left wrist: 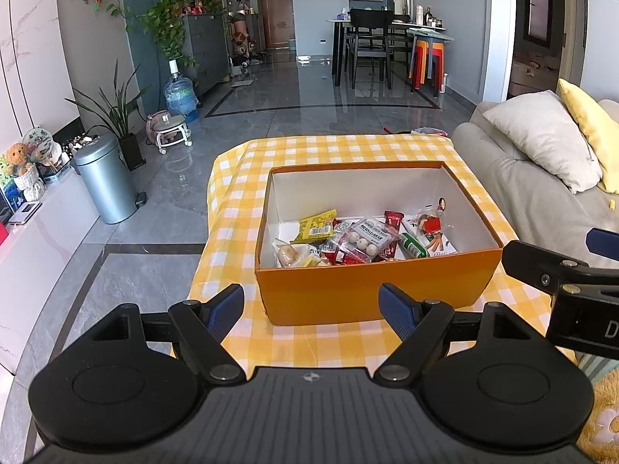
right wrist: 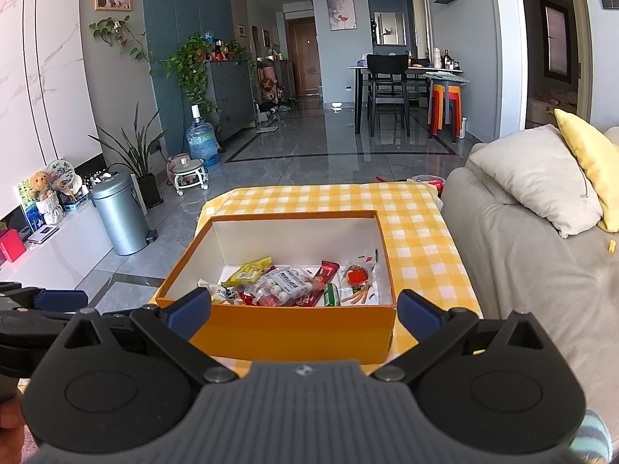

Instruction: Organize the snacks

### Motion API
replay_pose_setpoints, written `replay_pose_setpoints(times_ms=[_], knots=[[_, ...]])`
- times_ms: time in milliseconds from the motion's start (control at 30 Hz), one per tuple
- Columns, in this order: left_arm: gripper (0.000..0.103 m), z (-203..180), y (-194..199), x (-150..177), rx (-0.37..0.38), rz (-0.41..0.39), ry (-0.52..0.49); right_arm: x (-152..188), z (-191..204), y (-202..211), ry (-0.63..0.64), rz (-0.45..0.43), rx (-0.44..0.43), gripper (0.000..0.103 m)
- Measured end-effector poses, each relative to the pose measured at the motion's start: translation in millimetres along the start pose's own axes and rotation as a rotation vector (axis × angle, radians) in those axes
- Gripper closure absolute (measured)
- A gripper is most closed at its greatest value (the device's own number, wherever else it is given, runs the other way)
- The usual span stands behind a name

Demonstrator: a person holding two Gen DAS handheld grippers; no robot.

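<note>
Both my tools hang short of the open orange cardboard box with white lining [left wrist: 371,290], and neither holds anything. My left gripper [left wrist: 311,311] has its blue-padded fingers [left wrist: 224,309] spread wide; my right gripper [right wrist: 305,311] is spread wide too, its fingers [right wrist: 419,315] framing the box's near wall.

The task's things, a heap of small wrapped snacks [left wrist: 359,237], lie loose in the near half of the box; its far half is bare. Among them I note a flat yellow foil packet with a barcode [left wrist: 315,226], a clear pouch of pale round sweets with a white label [left wrist: 367,237], a slim red wrapped bar [right wrist: 327,270] and a short green tube-shaped packet [right wrist: 332,294].

Judgement on handling: all appear light, with thin, crinkly film, probably slick under the pads. The pouch looks soft and would deform, so I would take it by a sealed edge; the bar and tube look stiffer, so I would take them across the middle. The packets overlap, so lifting one may drag another.

The box sits on a bench covered with a yellow-and-white checked cloth [left wrist: 348,150]; cloth can slide or bunch if the box is pushed. To my right, a grey sofa [right wrist: 534,255] with a pale cushion and a yellow one is close to the bench. To my left, polished grey tile floor, a silver pedal bin [left wrist: 104,178] and potted plants; a dining table and chairs stand well apart at the far end.
</note>
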State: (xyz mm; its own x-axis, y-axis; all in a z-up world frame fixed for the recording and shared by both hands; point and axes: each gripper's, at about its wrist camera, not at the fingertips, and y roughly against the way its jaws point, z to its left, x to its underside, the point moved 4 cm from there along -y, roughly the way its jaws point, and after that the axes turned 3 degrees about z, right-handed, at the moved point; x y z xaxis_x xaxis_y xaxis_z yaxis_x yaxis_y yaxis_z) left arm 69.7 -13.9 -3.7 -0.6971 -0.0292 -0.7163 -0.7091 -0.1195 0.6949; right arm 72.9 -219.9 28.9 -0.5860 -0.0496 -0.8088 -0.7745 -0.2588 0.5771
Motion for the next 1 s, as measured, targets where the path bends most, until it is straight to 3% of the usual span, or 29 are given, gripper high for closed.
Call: replay_pose_setpoints(times_ms=[1000], knots=[[0.01,-0.7,0.9,0.2,0.003,-0.002,-0.003,3.4,4.4,-0.6,0.011,0.006,0.007,0.004]])
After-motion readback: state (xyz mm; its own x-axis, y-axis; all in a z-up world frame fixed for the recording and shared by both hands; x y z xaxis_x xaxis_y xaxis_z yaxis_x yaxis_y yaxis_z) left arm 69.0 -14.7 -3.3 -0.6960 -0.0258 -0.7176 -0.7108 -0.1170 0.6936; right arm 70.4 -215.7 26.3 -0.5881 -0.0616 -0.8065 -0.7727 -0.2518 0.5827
